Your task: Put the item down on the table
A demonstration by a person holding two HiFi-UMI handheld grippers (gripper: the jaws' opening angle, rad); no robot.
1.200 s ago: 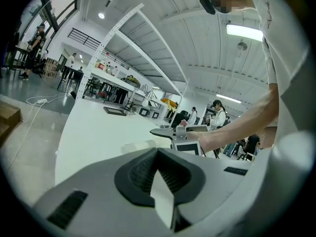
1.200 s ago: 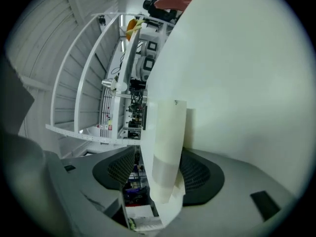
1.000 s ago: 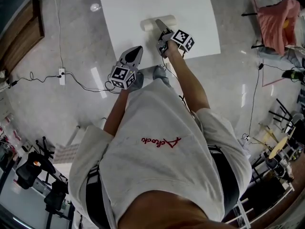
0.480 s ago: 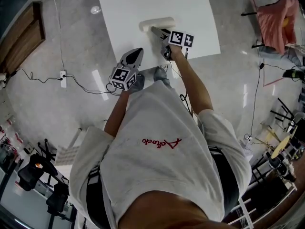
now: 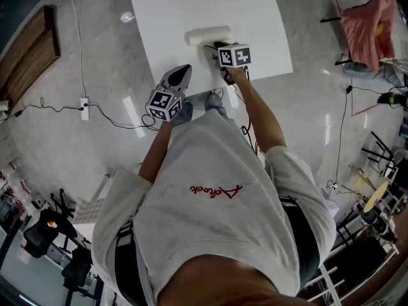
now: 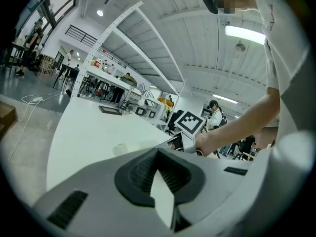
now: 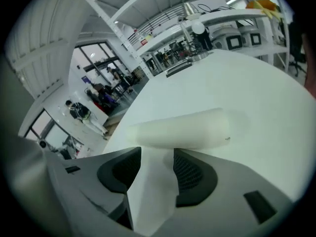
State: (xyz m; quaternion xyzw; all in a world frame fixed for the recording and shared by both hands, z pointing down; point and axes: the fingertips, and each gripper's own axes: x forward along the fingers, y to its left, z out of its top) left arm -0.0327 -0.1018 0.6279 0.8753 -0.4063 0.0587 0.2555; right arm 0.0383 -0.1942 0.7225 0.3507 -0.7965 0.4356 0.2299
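Note:
A white roll (image 5: 208,35) lies on its side on the white table (image 5: 191,5); in the right gripper view the roll (image 7: 182,128) rests just beyond the jaw tips. My right gripper (image 5: 215,45) sits beside the roll near the table's front edge. Its jaws (image 7: 157,152) are closing with nothing between them. My left gripper (image 5: 183,67) hangs at the table's near edge, off to the left, with its tips (image 6: 158,152) together and holding nothing. The left gripper view shows the roll (image 6: 121,148) small on the table.
The table's near edge runs just under both grippers. On the floor to the left lie cables and a power strip (image 5: 83,99). A wooden panel (image 5: 29,50) stands at far left, and a chair with pink cloth (image 5: 370,21) at upper right.
My right gripper has drawn back off the roll toward the table's near edge and turned. The roll stays lying on the table. The left gripper has not moved.

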